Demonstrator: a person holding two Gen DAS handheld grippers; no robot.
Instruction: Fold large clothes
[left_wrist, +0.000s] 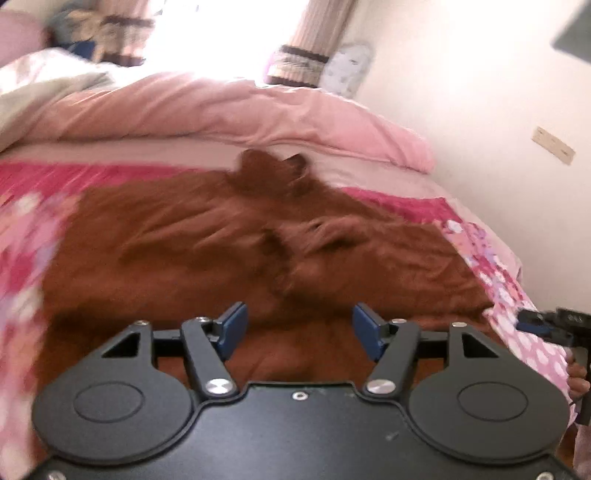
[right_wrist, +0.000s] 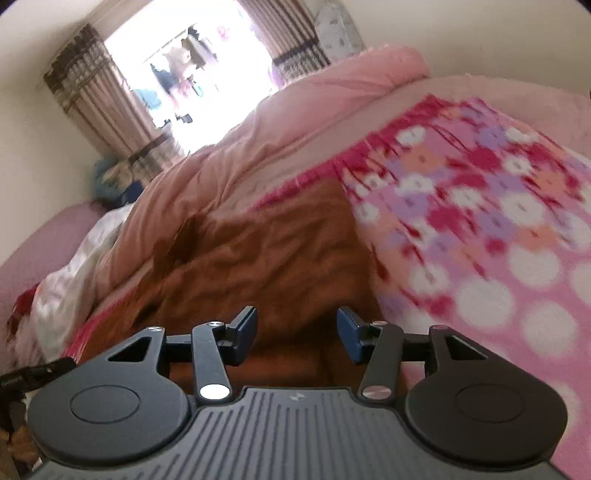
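Note:
A large brown garment (left_wrist: 207, 240) lies spread and wrinkled on the bed, with a bunched darker part (left_wrist: 273, 173) at its far end. It also shows in the right wrist view (right_wrist: 258, 258). My left gripper (left_wrist: 299, 328) is open and empty, just above the garment's near edge. My right gripper (right_wrist: 297, 332) is open and empty over the garment's right side; it also shows at the right edge of the left wrist view (left_wrist: 546, 321).
The garment lies on a pink floral bedspread (right_wrist: 461, 206). A rolled pink duvet (left_wrist: 236, 107) lies across the far side of the bed. A white wall (left_wrist: 480, 92) stands to the right, and a bright curtained window (right_wrist: 192, 62) behind.

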